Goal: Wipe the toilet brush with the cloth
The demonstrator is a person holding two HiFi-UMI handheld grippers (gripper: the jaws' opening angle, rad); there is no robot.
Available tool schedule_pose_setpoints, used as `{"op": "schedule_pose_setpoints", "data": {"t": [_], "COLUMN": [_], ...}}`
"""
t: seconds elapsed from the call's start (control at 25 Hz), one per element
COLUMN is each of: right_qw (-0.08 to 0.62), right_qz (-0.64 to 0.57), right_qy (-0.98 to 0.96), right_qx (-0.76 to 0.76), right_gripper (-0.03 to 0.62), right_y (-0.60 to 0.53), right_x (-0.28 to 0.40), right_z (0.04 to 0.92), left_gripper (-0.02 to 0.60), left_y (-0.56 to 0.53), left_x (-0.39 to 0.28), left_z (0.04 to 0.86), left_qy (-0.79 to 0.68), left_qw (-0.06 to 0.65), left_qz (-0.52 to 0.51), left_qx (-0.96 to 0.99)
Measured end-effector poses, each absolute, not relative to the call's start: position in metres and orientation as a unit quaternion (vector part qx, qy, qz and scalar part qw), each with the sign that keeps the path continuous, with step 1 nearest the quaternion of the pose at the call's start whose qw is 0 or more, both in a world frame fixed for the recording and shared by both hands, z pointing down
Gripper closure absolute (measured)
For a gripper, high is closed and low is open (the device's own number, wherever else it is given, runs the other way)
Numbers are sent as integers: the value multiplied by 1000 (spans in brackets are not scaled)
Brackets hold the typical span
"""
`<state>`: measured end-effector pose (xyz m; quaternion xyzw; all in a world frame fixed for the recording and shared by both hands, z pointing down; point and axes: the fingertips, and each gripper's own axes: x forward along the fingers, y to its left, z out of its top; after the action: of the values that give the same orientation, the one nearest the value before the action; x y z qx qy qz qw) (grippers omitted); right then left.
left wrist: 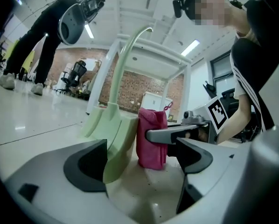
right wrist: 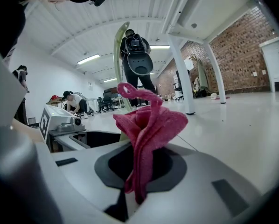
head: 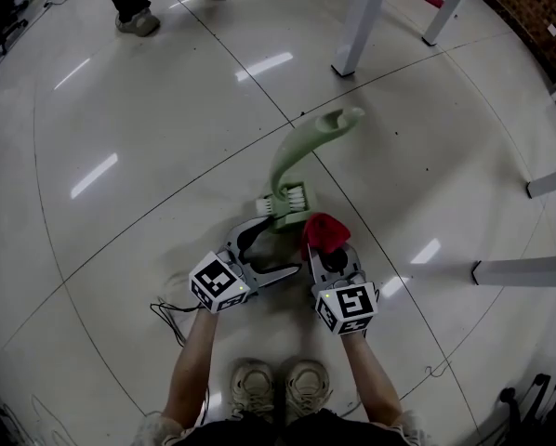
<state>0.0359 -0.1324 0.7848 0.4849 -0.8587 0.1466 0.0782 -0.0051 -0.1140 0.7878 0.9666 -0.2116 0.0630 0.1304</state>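
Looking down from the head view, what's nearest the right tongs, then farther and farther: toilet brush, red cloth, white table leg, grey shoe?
1. red cloth, pinched in the right tongs.
2. toilet brush, just ahead, slightly left.
3. white table leg, far ahead.
4. grey shoe, top left, farthest.

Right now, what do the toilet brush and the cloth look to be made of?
The toilet brush looks like moulded plastic: pale green, smooth, slightly glossy, one rigid curved piece. The cloth looks like soft fabric, perhaps microfibre: pink-red, matte, fuzzy, folding limply.
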Motion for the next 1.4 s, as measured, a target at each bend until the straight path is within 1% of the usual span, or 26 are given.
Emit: {"op": "schedule_pose_setpoints", "data": {"t": [0.24, 0.4, 0.8, 1.16, 1.2, 1.24, 1.28, 1.32, 1.4], "right_qw": [83, 82, 84, 76, 75, 75, 75, 76, 75], "right_qz": [141, 141, 145, 163, 164, 164, 164, 163, 164], "right_qy": [-871, -876, -888, -884, -884, -885, -886, -886, -887], "right_qx": [463, 454, 429, 431, 430, 430, 428, 427, 425], "right_gripper": [563, 563, 563, 563, 563, 563, 563, 563, 562], "right_y": [-128, -128, -124, -121, -122, -122, -122, -123, -124], "right_x": [17, 14, -8, -1, -1, -1, -1, -1, -2], "right_z": [781, 780, 780, 785, 785, 785, 786, 786, 787], "left_gripper": [143, 143, 143, 146, 162, 251, 326, 347, 354], "left_y": [-115, -117, -143, -200, -205, -209, -213, -216, -221], "left_x": [-8, -14, -69, -53, -52, -52, -52, -52, -48], "left_z": [787, 782, 750, 740, 741, 742, 744, 747, 756], "left_qy": [-203, -203, -272, -223, -215, -207, -201, -198, -191], "left_qw": [139, 127, 108, 103, 104, 104, 103, 99, 88], "left_qz": [56, 58, 13, 8, 10, 13, 18, 25, 52], "left_qx": [968, 969, 956, 969, 971, 973, 974, 975, 976]}}
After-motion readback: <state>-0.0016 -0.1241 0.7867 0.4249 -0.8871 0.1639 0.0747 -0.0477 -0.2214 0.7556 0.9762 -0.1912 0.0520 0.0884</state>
